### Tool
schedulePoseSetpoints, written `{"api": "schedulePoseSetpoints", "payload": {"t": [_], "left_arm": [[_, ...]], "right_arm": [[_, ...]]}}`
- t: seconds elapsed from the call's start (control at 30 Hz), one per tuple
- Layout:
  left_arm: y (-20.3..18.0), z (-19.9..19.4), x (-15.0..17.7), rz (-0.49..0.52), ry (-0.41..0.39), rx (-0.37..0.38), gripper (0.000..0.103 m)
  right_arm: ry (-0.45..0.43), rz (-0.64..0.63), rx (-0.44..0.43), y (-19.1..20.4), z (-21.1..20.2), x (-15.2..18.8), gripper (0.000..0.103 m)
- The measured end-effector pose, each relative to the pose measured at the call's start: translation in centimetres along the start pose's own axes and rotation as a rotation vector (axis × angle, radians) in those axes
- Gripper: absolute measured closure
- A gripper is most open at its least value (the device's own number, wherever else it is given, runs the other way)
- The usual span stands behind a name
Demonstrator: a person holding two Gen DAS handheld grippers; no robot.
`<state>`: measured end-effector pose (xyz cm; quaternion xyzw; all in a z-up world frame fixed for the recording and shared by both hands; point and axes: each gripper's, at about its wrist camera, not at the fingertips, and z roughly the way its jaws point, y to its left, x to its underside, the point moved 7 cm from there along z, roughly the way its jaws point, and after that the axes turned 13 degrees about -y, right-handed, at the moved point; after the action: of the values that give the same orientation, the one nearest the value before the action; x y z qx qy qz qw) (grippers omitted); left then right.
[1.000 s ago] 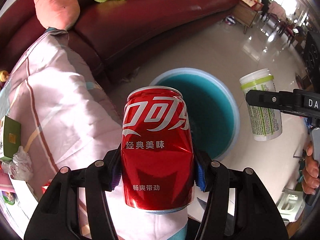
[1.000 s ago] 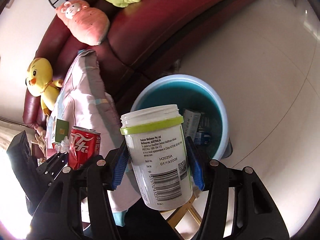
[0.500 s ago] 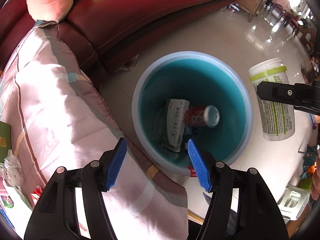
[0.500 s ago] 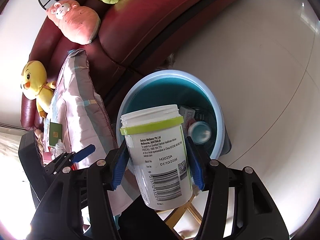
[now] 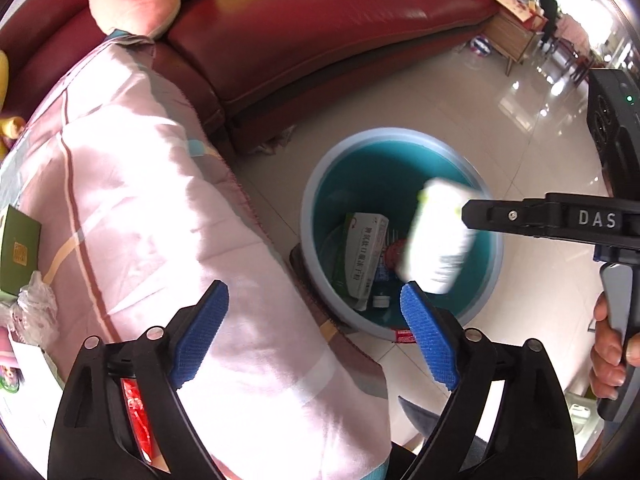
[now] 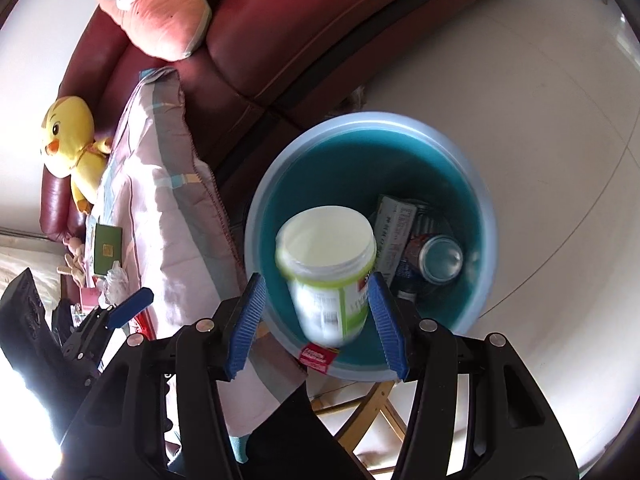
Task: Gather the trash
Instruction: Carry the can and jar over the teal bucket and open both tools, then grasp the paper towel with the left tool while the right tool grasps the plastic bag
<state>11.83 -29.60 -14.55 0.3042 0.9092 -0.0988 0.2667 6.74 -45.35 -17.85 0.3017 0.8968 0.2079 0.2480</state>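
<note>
White plastic jar (image 6: 328,276) with a green band, blurred, tilted lid-up between the blue pads of the right gripper (image 6: 316,312). Clear gap to the left-hand pad (image 6: 248,320); close against the other, contact not certain. Fingers spread, not pinching. Jar directly above the teal bin (image 6: 486,216), over its near side. Down in the bin: a red can (image 6: 438,258) and a white carton (image 6: 394,232). Left gripper (image 5: 316,336) opening wide, nothing between its pads, poised over the pink quilt (image 5: 160,220) beside the bin's rim.
</note>
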Motion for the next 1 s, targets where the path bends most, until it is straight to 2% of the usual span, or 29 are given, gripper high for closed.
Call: {"api": "schedulePoseSetpoints", "payload": {"t": [0.03, 0.1, 0.2, 0.27, 0.5, 0.7, 1.0], "left_arm": [[0.4, -0.2, 0.0, -0.010, -0.001, -0.002, 0.014], [1.2, -0.6, 0.2, -0.033, -0.005, -0.007, 0.014], [2.4, -1.0, 0.6, -0.058, -0.008, -0.008, 0.014], [2.9, -1.4, 0.8, -0.068, -0.011, -0.009, 0.014], [4.2, -2.7, 1.8, -0.101, -0.020, -0.005, 0.014], [6.1, -4.8, 2.9, -0.118, -0.053, -0.020, 0.014], [13.0, -8.8, 6.1, -0.197, -0.098, -0.098, 0.014]], "right_arm": [[-0.001, -0.008, 0.002, 0.3, 0.2, 0.0, 0.050], [0.003, -0.006, -0.002, 0.8, 0.4, 0.0, 0.041], [0.000, -0.016, 0.012, 1.0, 0.4, 0.1, 0.037], [0.000, -0.012, 0.029, 0.9, 0.3, 0.2, 0.030], [0.012, -0.039, 0.073, 1.4, -0.4, 1.1, 0.028], [0.013, -0.063, 0.067, 3.4, -1.0, 2.0, 0.028], [0.043, -0.156, 0.027, 9.6, -0.3, 5.3, 0.025]]}}
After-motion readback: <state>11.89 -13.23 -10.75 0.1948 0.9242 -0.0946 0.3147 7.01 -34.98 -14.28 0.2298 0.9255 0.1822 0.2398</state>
